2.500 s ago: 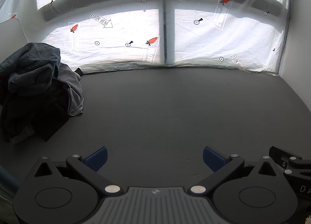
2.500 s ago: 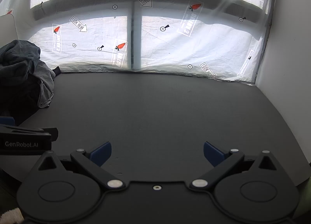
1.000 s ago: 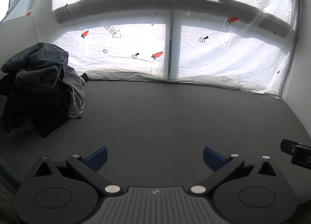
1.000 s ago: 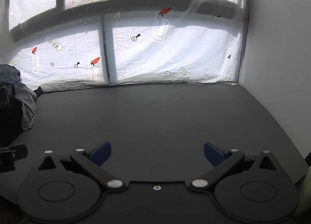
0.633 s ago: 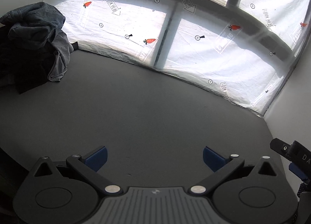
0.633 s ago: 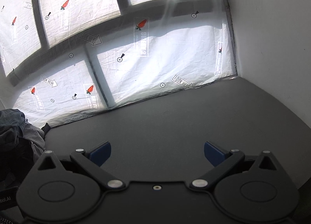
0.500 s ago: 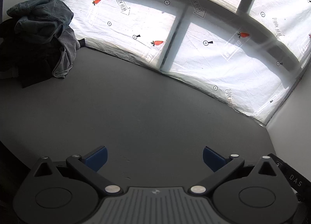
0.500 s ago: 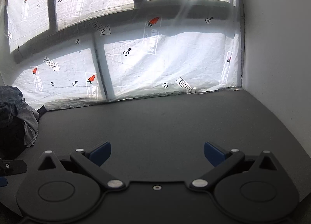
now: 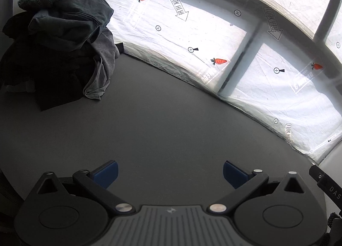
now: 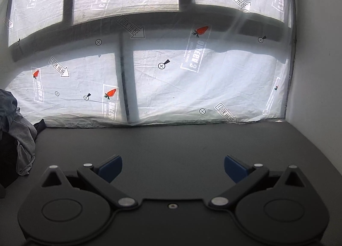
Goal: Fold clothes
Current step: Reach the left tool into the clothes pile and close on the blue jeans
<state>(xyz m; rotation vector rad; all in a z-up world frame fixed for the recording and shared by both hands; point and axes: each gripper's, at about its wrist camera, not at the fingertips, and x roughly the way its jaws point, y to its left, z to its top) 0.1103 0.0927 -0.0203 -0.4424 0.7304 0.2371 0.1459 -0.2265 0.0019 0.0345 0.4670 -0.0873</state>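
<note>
Blk hand-held gripper [image 9: 170,172], blue pads [image 9: 106,172], silver screws

place: staged recording booth | cues: printed plastic sheeting [image 10: 192,88] over window, bare dark table [image 10: 192,143], white walls [image 10: 316,53]

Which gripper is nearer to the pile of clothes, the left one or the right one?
Left. The left gripper has the pile of clothes ahead to its left; for the right gripper the pile sits at the far left edge.

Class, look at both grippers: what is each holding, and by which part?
Nothing. The left gripper and right gripper are both open and empty; the pile of clothes lies untouched on the table.
</note>
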